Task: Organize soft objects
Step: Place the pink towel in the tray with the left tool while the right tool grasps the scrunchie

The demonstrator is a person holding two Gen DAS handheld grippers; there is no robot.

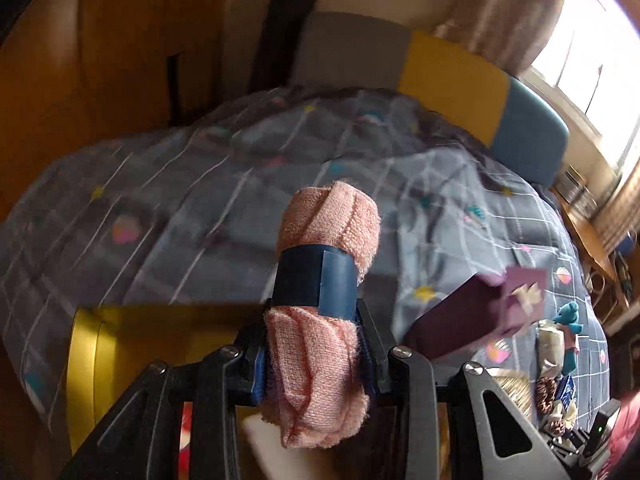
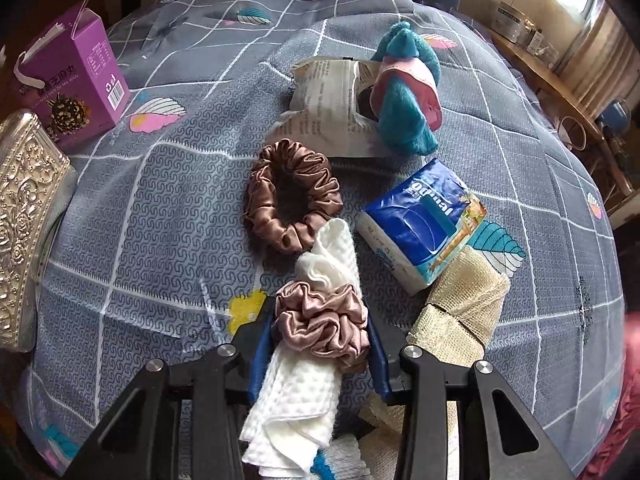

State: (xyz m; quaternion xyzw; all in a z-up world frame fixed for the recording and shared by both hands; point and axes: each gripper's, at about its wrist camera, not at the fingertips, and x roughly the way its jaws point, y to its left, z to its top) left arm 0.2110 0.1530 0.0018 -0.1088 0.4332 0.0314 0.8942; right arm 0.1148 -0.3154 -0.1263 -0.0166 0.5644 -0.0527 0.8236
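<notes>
My left gripper (image 1: 316, 280) is shut on a rolled pink towel (image 1: 328, 220) and holds it up above the bed. My right gripper (image 2: 320, 344) is shut on a white waffle cloth (image 2: 296, 392) and a light pink satin scrunchie (image 2: 320, 320), low over the bed. Just ahead lie a brown scrunchie (image 2: 292, 196), a blue tissue pack (image 2: 420, 220), a beige rolled cloth (image 2: 460, 308), a teal plush toy (image 2: 404, 84) and a white printed packet (image 2: 328, 108).
The bed has a grey checked cover (image 2: 160, 208). A purple carton (image 2: 76, 80) and a silver embossed box (image 2: 24, 220) sit at its left. In the left wrist view a yellow container (image 1: 92, 360) is below left, with the purple carton (image 1: 480, 308) at right.
</notes>
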